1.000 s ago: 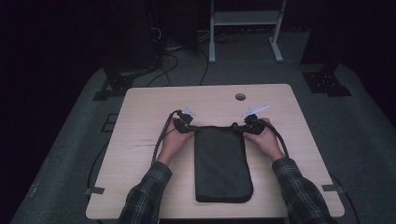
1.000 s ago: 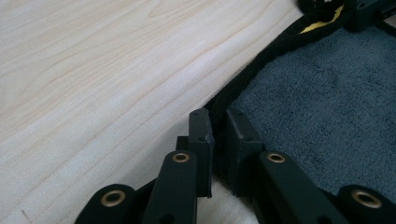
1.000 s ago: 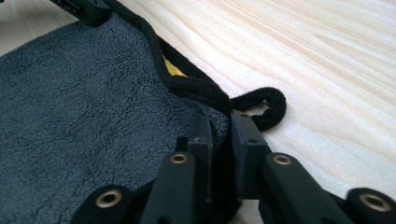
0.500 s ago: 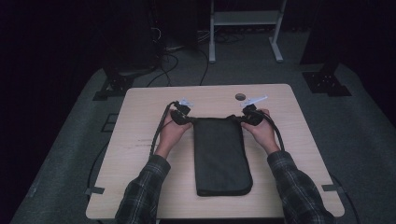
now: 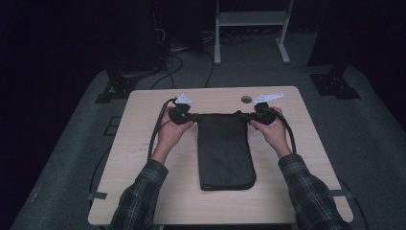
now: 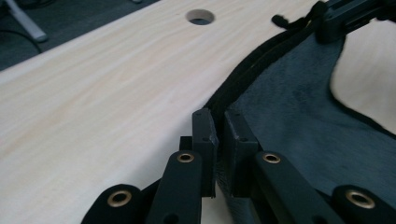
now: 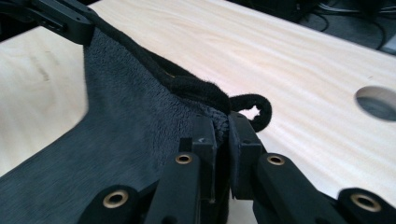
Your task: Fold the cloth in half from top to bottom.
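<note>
We've got both tongs, left (image 5: pixel 190 116) and right (image 5: pixel 250 116), clamped on the dark towel's (image 5: pixel 225 153) far corners over the pale wood worktop (image 5: pixel 143 143), dark room behind

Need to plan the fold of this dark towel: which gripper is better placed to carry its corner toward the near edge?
Neither clearly: left gripper and right gripper each clamp a far corner of the towel, level with each other. The right corner carries the hanging loop. Moving both together looks safest.
</note>
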